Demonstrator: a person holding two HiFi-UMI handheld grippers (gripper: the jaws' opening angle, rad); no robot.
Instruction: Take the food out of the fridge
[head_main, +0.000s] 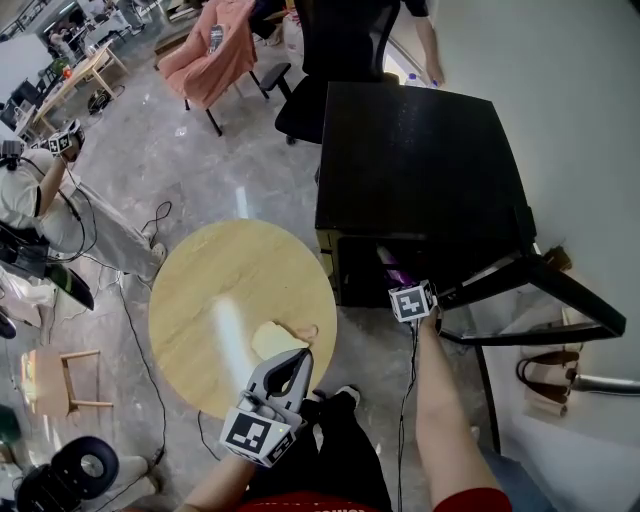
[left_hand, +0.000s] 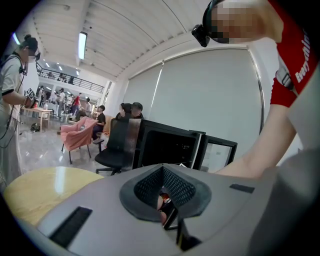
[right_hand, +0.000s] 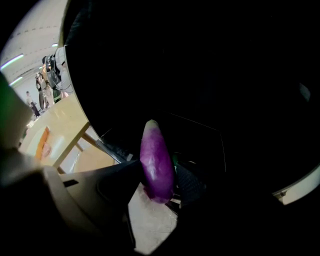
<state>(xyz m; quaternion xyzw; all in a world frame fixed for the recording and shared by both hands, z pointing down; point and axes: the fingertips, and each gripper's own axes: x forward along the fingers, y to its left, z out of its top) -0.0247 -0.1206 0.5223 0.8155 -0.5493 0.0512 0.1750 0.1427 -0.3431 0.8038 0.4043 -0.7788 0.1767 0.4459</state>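
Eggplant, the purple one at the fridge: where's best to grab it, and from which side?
Grab the eggplant across its fat lower part, coming in from the open front of the fridge. It is long and round and narrows toward its pale tip, so the wide part probably holds best. The right gripper is shut on it there.

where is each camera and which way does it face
Head view: on the person's head, looking steeply down at the round table and open black fridge; left gripper, right gripper and right forearm show.
Left gripper view: on the left gripper, facing toward the fridge front; its shut jaws, the right forearm and a red shirt show.
Right gripper view: on the right gripper, facing into the dark fridge; its jaws clamp a purple eggplant.
Shared: head and left gripper views both show table and fridge.
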